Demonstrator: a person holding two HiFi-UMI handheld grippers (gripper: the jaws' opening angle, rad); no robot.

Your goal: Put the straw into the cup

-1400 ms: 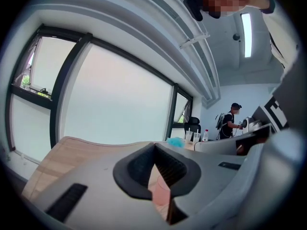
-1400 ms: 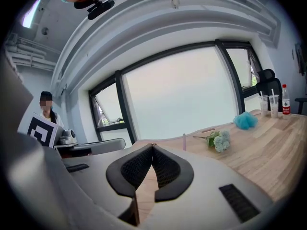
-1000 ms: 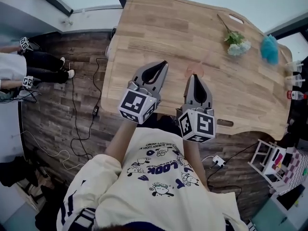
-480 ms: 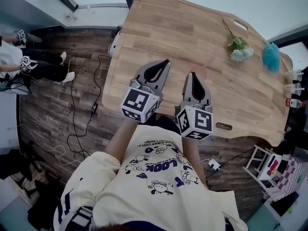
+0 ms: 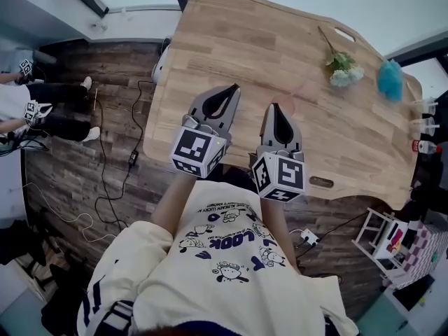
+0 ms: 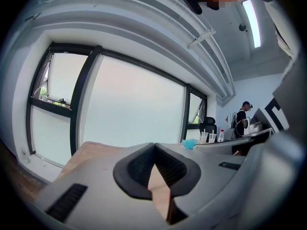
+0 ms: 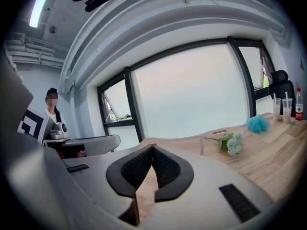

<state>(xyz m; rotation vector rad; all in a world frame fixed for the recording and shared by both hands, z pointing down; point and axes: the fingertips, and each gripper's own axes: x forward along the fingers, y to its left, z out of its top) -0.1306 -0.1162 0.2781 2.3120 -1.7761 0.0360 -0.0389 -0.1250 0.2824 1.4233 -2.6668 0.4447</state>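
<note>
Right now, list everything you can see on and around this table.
table: one, light wood, centre
flowers: one bunch, pale blue and green, table's far right
fluffy ball: one, blue, beside the flowers
cup: one, faint see-through pink, mid-table, near side
drink cups: two, clear with straws, by the table's right end
bottle: one, red label, beside those cups
cables: several, black, floor at left
bystander: one, dark trousers, far left
left gripper: one, grey, fingers shut, empty
right gripper: one, grey, fingers shut, empty

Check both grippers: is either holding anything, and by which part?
Nothing is held. The left gripper and right gripper each have jaws shut tip to tip, with only the wooden table seen through the gap.
</note>
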